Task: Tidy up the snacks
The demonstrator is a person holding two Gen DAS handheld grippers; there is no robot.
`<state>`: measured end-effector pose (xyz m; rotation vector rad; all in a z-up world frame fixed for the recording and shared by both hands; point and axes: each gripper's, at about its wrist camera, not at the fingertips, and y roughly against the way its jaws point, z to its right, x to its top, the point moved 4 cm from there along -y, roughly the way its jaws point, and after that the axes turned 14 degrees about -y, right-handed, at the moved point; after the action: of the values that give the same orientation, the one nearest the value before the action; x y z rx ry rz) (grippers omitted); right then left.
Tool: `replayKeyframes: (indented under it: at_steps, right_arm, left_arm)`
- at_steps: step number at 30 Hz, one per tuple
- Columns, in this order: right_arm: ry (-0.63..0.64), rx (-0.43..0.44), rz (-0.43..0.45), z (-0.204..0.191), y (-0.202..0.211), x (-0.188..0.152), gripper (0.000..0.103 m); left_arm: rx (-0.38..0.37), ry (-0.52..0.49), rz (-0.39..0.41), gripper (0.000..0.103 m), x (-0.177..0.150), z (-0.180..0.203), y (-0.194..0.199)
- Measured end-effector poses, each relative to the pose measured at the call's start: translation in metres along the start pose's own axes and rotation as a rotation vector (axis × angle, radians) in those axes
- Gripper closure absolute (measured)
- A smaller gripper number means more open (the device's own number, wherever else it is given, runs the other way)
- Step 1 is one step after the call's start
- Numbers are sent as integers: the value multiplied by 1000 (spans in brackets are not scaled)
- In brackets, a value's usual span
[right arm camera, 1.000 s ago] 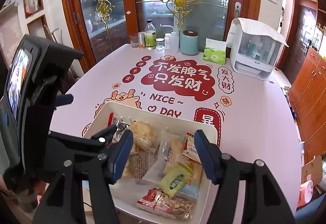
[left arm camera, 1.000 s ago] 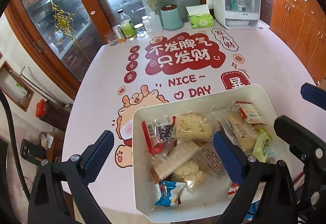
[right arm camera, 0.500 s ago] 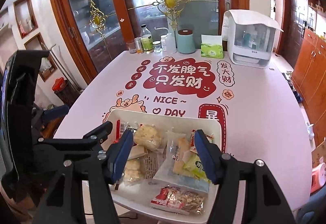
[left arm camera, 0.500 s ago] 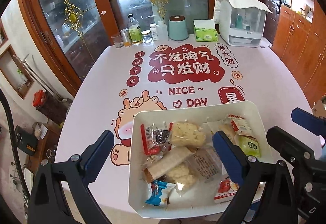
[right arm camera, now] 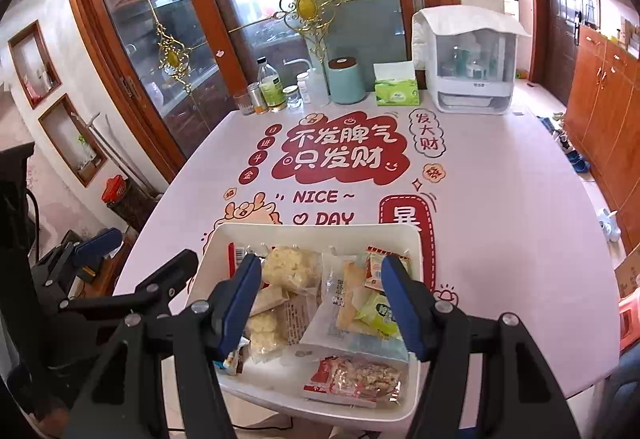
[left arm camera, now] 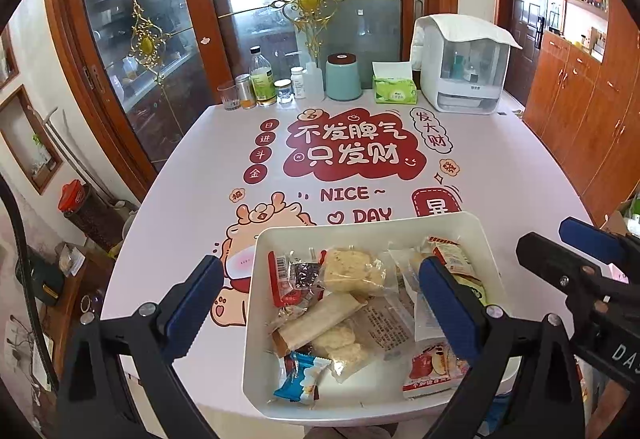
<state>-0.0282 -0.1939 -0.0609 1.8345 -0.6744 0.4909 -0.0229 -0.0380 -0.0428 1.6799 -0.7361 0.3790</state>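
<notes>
Risen and drawn back over the white plastic tray (left arm camera: 476, 235) of light, crinkly, slippery wrapped snacks (left arm camera: 348, 303); both claws, left gripper (left arm camera: 320, 313) and right gripper (right arm camera: 320, 303), agape and empty; best pinched at sealed wrapper ends.

- One white bin (left arm camera: 256, 323), under the jaws.
- Roughly ten wrapped snacks (left arm camera: 352, 271) inside it; the overlap blocks an exact count.
- Beyond the jaws: one teal canister (left arm camera: 343, 77), one tissue box (left arm camera: 394, 89), one white cabinet (left arm camera: 464, 67).

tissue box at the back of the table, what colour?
Green, with white tissue on top. The tissue box shows best in the left wrist view.
</notes>
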Motion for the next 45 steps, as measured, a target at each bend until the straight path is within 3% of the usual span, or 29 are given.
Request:
replayKeyframes:
  at_steps: [15, 45]
  right_arm:
    - [11, -34, -16, -1, -7, -2, 40]
    - [-26, -67, -27, -2, -13, -3, 40]
  left_arm:
    - [-27, 28, -52, 5, -2, 0, -16]
    - [-44, 6, -61, 5, -2, -2, -27]
